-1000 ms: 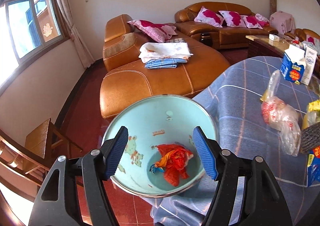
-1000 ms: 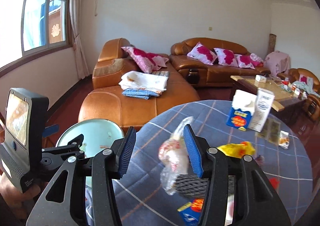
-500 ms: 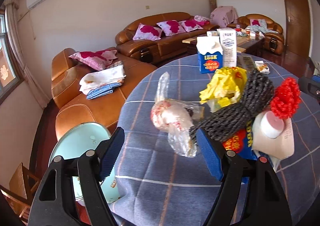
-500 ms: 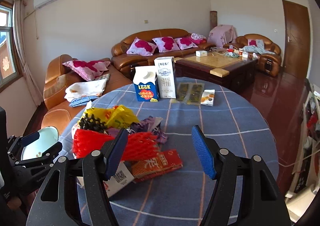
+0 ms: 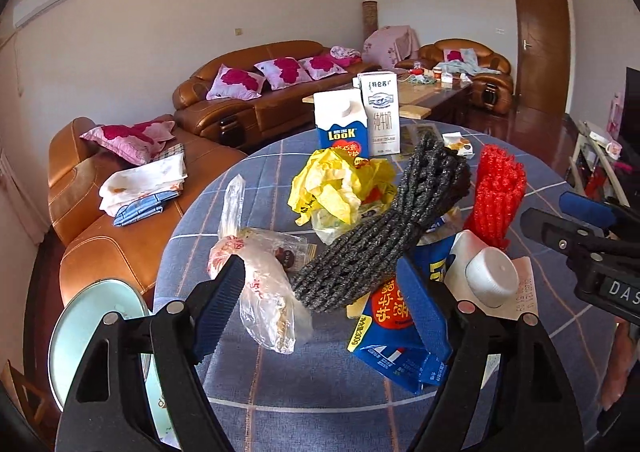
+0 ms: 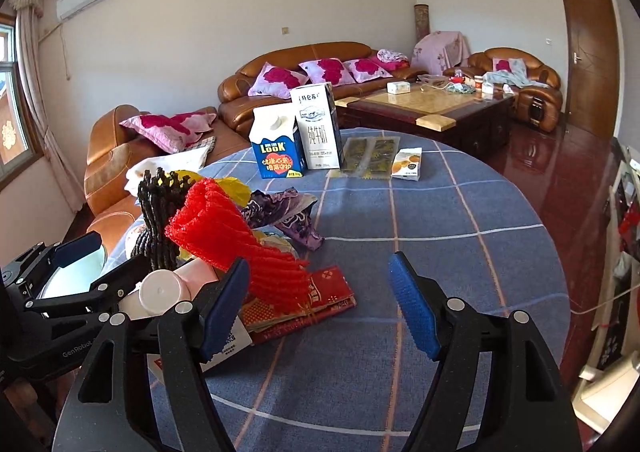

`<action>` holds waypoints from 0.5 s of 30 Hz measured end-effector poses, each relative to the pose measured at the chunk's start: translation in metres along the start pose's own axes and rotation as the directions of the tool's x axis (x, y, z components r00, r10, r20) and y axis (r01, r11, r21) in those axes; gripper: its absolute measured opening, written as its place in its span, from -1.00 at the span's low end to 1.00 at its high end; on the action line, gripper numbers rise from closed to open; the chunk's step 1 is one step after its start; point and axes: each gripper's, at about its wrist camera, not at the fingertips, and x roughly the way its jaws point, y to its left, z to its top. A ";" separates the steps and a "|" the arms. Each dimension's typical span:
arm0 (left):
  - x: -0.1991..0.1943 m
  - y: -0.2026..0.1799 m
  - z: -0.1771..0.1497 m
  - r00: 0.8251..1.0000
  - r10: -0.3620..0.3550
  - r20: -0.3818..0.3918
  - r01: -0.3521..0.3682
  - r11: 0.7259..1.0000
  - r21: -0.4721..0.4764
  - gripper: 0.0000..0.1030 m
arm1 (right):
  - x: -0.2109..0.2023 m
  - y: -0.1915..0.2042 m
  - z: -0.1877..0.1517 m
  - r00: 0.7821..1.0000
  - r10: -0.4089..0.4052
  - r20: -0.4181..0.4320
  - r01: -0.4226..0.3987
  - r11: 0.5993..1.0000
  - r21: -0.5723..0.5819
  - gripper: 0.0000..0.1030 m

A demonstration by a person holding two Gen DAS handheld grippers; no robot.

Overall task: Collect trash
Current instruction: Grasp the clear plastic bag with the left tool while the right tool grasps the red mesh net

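1. Left wrist view: the left gripper [image 5: 324,308] hovers over the near edge of the round table [image 5: 540,204], tongs spread wide and clamping nothing. A clear plastic bag [image 5: 260,292] and the tip of a grey foam net [image 5: 380,244] lie between and just beyond the pads.
2. Beside the right-hand pad lies a flattened blue carton [image 5: 392,336] with a white cap [image 5: 490,280], part of the trash heap at the table's near left.
3. At the lower left, off the table's edge, a pale blue basin [image 5: 80,336] sits lower than the tabletop.
4. Right wrist view: the right gripper [image 6: 320,308] has its jaws opening, already wide, with only bare checked cloth between them. A red foam net [image 6: 232,244] rests just beside its left pad, over a red packet [image 6: 320,292].
5. Further in, crumpled yellow plastic [image 5: 340,184] and a purple wrapper [image 6: 284,212] lie in the heap.
6. Beyond that, 2 cartons stand upright and touching: a blue-and-white carton [image 6: 276,144] and a taller white milk carton [image 6: 316,128], with flat sachets [image 6: 372,156] and a small snack box [image 6: 408,164] to their right.
7. Farthest off, a brown leather sofa [image 6: 312,56] with pink cushions lines the wall.
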 end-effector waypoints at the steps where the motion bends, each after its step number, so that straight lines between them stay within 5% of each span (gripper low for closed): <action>1: -0.001 -0.003 0.000 1.000 -0.008 0.001 0.008 1.000 0.011 0.31 | 0.001 0.000 0.000 1.000 0.004 -0.002 -0.004 1.000 0.005 0.39; 6: -0.003 -0.009 0.002 0.999 -0.044 0.001 0.044 0.999 0.031 0.17 | 0.001 -0.002 -0.002 1.000 0.008 -0.002 -0.008 1.000 0.012 0.39; 8: -0.003 -0.009 0.002 0.998 -0.064 -0.007 0.064 0.997 0.037 -0.09 | -0.001 -0.002 -0.004 1.000 0.008 0.005 -0.008 1.000 0.010 0.39; 10: 0.000 -0.010 0.002 0.998 -0.064 -0.027 0.065 0.997 0.046 -0.78 | -0.002 -0.004 -0.003 1.000 0.009 0.009 -0.009 1.000 0.016 0.39; 11: 0.002 -0.009 0.002 0.997 -0.062 -0.039 0.064 0.997 0.043 -0.91 | -0.002 -0.004 -0.003 1.000 0.008 0.012 -0.008 1.000 0.018 0.39; 15: -0.002 0.004 0.003 0.998 -0.056 -0.030 0.056 0.998 0.009 -0.99 | -0.005 -0.008 0.000 1.000 0.003 0.020 -0.004 1.000 0.025 0.39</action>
